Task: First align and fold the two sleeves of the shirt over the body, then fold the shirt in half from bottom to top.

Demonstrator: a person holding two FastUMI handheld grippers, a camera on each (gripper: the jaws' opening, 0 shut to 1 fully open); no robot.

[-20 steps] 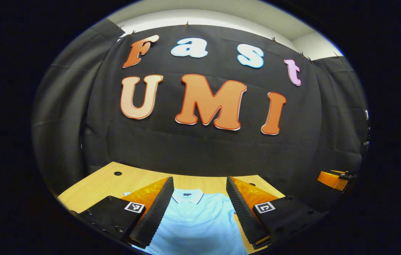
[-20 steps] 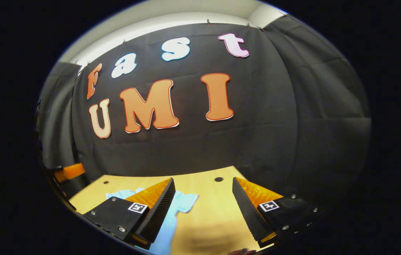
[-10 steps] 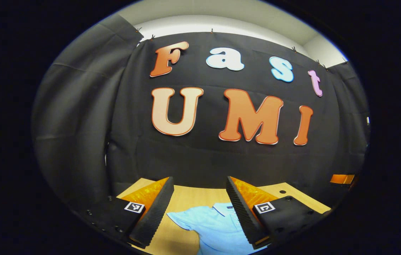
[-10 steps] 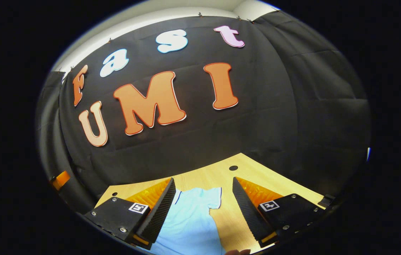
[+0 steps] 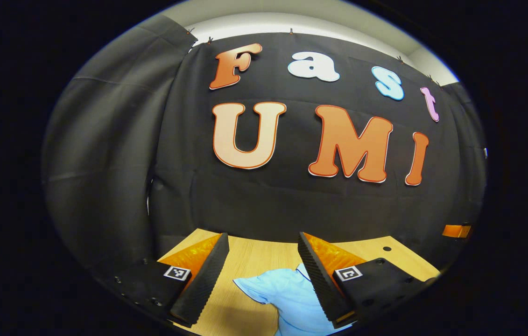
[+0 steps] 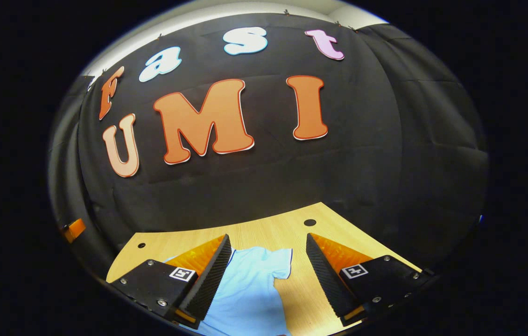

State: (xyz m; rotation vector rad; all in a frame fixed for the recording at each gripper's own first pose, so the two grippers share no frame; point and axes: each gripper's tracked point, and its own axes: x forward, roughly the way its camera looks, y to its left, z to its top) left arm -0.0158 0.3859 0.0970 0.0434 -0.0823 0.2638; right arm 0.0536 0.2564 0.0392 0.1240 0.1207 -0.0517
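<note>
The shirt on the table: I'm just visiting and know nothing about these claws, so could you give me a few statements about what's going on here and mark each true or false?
1. The light blue polo shirt lies on a wooden table. True.
2. The left gripper is clamped on a sleeve. False: its jaws stand apart, above the shirt, pinching nothing.
3. The right gripper is open. True.
4. Both sleeves are already folded over the body. False: in the right gripper view one short sleeve sticks out sideways, and in the left gripper view the other sleeve does too.
5. The table is covered by a red cloth. False: bare light wood shows around the shirt.
</note>
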